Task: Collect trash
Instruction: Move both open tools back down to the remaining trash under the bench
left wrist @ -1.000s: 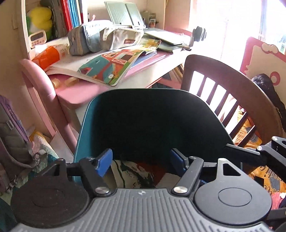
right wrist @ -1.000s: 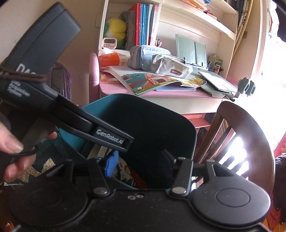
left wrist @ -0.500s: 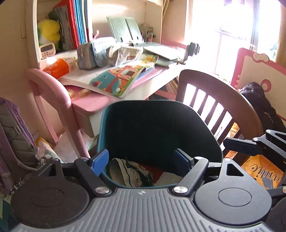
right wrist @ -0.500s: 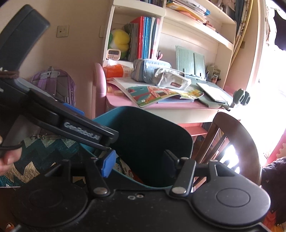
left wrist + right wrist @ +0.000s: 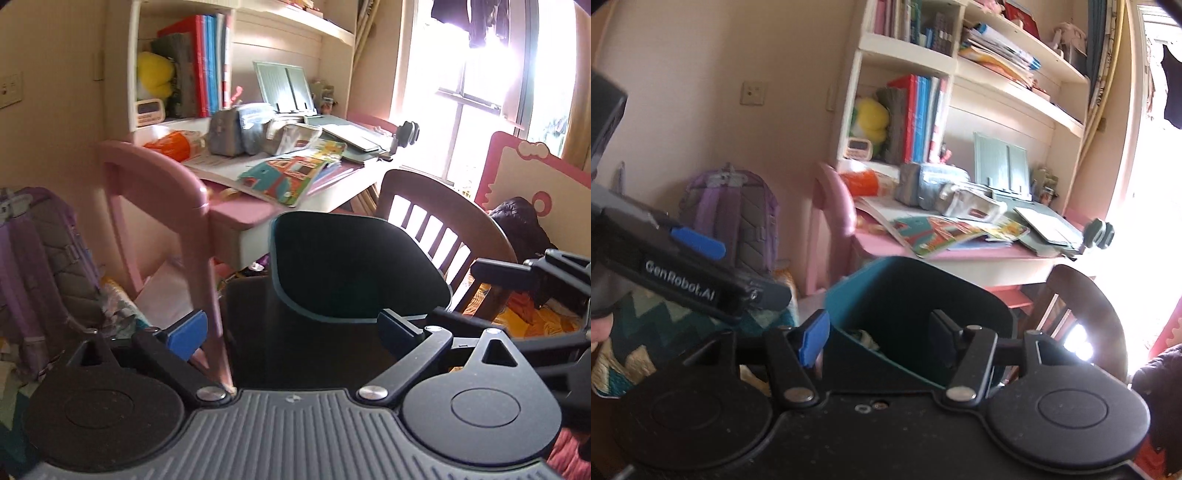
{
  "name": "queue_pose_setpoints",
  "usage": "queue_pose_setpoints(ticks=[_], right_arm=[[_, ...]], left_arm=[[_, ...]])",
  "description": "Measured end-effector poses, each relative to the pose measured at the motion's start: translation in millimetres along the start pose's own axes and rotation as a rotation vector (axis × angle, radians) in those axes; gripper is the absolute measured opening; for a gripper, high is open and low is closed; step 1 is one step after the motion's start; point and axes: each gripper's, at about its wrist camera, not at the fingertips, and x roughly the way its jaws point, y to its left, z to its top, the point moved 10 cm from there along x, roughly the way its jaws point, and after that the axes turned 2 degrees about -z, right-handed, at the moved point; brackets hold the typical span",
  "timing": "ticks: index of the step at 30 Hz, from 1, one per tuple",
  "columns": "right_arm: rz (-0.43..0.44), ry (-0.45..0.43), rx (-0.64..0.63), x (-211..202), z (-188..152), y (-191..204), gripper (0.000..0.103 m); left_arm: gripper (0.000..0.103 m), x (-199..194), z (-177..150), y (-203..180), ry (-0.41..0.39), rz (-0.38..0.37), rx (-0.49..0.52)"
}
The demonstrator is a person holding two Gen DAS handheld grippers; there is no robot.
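Cluttered desk beyond fingers | left gripper opening wide, empty, backed off bin | right gripper spread, straddling bin rim, not pinching | drop looks done; I seek more trash.

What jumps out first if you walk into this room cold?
Probably the teal bin in the middle, standing in front of the cluttered pink desk. A bright picture book lies open on that desk, a purple backpack leans on the wall to its left, and a dark wooden chair stands by the glaring window.
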Motion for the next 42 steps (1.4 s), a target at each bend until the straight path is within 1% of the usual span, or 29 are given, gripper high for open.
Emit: queue_pose_setpoints(ticks=[4, 9, 15, 17, 21, 24, 26, 30, 35, 39, 42], right_arm=[[0.06, -0.022, -0.006, -7.1, 5.3, 33.8, 0.061], [0.18, -0.024, -0.005, -3.3, 3.4, 93.3, 0.062], [0.342, 0.024, -0.027, 16.7, -12.4, 180.0, 0.063], [0.383, 0.049, -0.032, 27.6, -21.0, 208.2, 0.064], [0.454, 0.088, -0.027, 51.2, -41.5, 260.1, 0.064], [0.497, 0.1, -0.053, 70.0, -57.9, 296.1, 0.064], [0.523, 0.128, -0.062, 82.9, -71.5, 317.3, 0.064], [0.532, 0.195, -0.059, 109.6, -103.3, 353.2, 0.064], [0.519, 0.339, -0.028, 152.3, -155.1, 385.1, 0.064], [0.506, 0.469, -0.044, 188.8, -210.2, 408.5, 0.064], [0.505, 0.56, -0.045, 212.8, -252.7, 423.5, 0.064]], left_arm=[[0.099, -25.7, -15.1, 25.0, -0.014, -0.002, -0.031], [0.101, -61.8, -40.9, 68.1, -0.054, 0.05, -0.082], [0.102, -97.8, -85.6, 140.1, -0.104, 0.159, -0.187], [0.102, -106.0, -102.7, 166.1, -0.104, 0.184, -0.231], [0.103, -116.6, -141.0, 212.6, -0.1, 0.227, -0.274], [0.103, -113.9, -175.9, 245.9, -0.057, 0.24, -0.333], [0.103, -110.3, -198.8, 266.2, -0.031, 0.259, -0.368], [0.103, -102.7, -245.0, 306.1, 0.005, 0.335, -0.396], [0.103, -78.9, -309.3, 351.6, 0.115, 0.393, -0.473], [0.103, -52.0, -363.2, 382.4, 0.202, 0.45, -0.503], [0.103, -29.5, -403.7, 399.8, 0.276, 0.47, -0.521]])
